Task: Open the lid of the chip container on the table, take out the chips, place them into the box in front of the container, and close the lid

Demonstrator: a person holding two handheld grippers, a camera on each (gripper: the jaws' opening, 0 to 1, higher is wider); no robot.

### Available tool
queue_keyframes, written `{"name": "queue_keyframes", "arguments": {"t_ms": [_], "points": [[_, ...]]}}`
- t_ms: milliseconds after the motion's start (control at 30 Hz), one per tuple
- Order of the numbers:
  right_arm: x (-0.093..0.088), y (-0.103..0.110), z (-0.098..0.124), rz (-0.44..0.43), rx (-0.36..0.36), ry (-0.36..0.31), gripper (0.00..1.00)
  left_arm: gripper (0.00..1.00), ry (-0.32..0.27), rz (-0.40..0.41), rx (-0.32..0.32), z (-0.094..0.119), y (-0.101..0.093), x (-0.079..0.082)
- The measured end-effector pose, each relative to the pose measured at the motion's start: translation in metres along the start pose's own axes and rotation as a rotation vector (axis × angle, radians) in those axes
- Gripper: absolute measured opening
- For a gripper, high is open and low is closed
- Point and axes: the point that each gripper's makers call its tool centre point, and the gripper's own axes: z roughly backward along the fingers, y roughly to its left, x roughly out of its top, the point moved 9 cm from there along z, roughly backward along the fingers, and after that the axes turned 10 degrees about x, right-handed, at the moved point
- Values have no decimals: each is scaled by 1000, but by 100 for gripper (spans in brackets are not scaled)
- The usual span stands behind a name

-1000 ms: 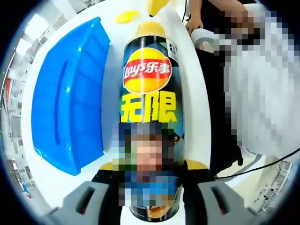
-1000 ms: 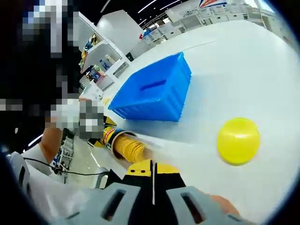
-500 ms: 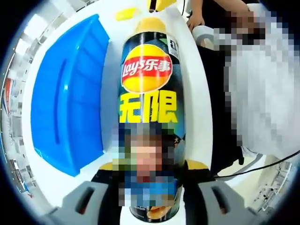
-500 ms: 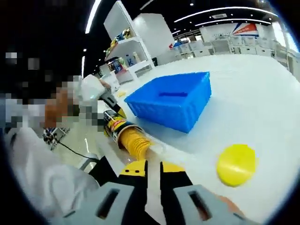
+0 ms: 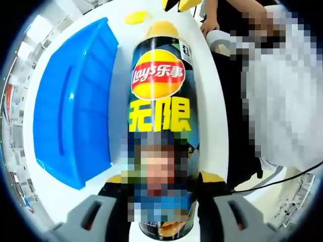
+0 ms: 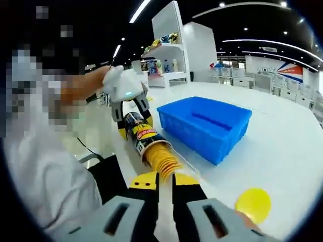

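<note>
White table [image 6: 292,146]; my left gripper [image 5: 162,201] clamps the can [image 5: 160,101]; right gripper [image 6: 165,184], jaws seemingly together, nears the chips [image 6: 164,161], which may crumble or spill short of the box [image 6: 207,126].

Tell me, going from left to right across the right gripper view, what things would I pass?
A person's white sleeve → the left gripper clamped on the chip can → the chips sticking out of its open end → the blue box → the yellow lid lying on the white table.

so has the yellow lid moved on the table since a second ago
Cannot tell. The yellow lid shifts against the blue box in the right gripper view, but the whole view swung.
</note>
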Motion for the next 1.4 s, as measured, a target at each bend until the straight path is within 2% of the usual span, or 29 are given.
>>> {"name": "queue_keyframes", "arguments": {"t_ms": [333,900,1067,1233,1400], "points": [[-1,-4,-9,29,25,65,8,51,-19,1,1,-1,1,-1],[1,-2,-14,60,43,77,6,52,-31,-3,5,-1,-1,-3],[1,0,-16,96,78,108,5,52,-32,-10,9,-1,-2,-3],[1,-3,-16,115,93,108,4,52,-35,-10,10,-1,-4,-3],[1,-4,-16,87,97,100,3,53,-32,-12,12,-2,-4,-3]]}}
